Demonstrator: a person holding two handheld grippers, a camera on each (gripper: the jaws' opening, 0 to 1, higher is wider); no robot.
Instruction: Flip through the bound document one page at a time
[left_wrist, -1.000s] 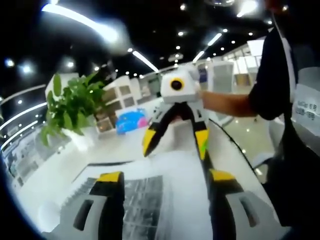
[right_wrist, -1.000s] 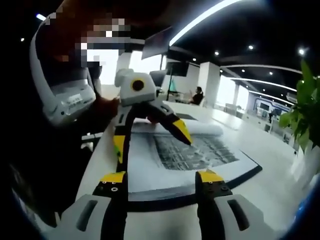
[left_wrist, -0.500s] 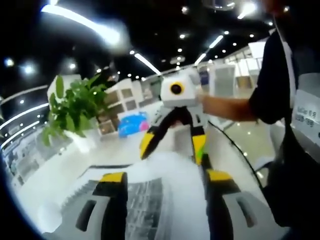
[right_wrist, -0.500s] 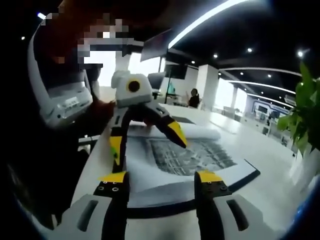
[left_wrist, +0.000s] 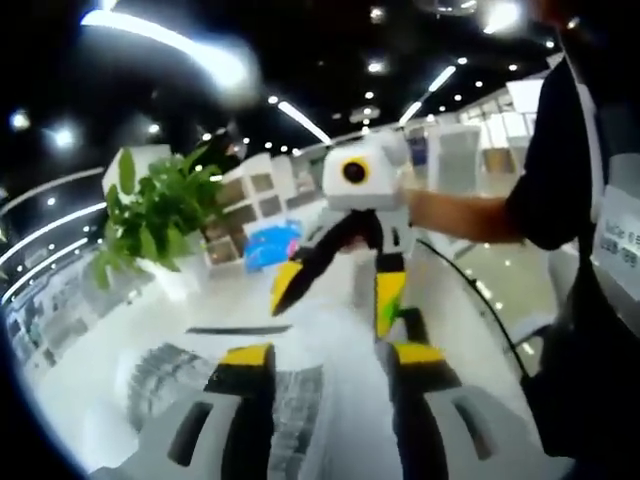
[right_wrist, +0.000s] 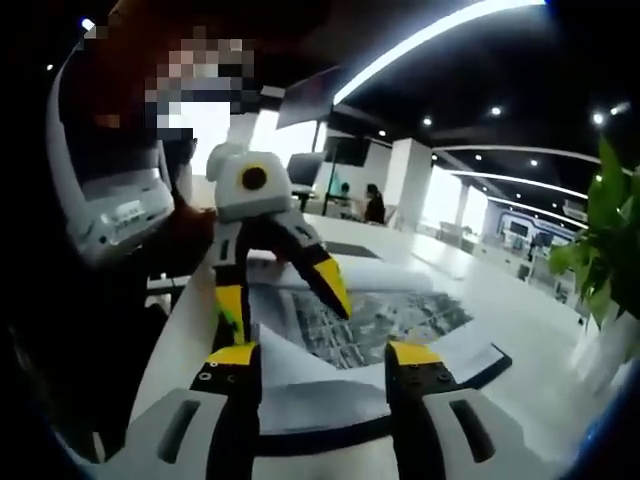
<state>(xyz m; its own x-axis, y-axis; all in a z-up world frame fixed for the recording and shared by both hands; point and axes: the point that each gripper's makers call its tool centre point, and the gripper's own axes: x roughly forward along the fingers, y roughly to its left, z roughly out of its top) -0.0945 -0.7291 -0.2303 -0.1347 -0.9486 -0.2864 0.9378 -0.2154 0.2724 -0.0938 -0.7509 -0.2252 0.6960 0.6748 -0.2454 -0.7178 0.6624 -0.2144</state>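
Observation:
The bound document (right_wrist: 375, 315) lies open on the white table (right_wrist: 520, 300), a grey printed page up and a dark cover edge under it. Its near page (right_wrist: 320, 385) curls up between the spread jaws of my right gripper (right_wrist: 323, 353), which is open. My left gripper (right_wrist: 280, 293) faces it from across the document, jaws apart over the far page edge. In the left gripper view, my left gripper (left_wrist: 330, 355) stands open over the printed page (left_wrist: 300, 400), and the right gripper (left_wrist: 335, 292) hangs opposite, open, held by a person's arm (left_wrist: 460, 215).
A leafy potted plant (left_wrist: 155, 220) stands at the table's side, also seen as plant (right_wrist: 600, 230). A blue object (left_wrist: 265, 245) lies farther off. The person's dark-clothed body (left_wrist: 590, 330) stands close beside the table. Two distant people (right_wrist: 370, 205) sit at the back.
My left gripper's jaws have drawn somewhat closer together. The near page has curled higher between the right gripper's jaws. Both views have shifted slightly.

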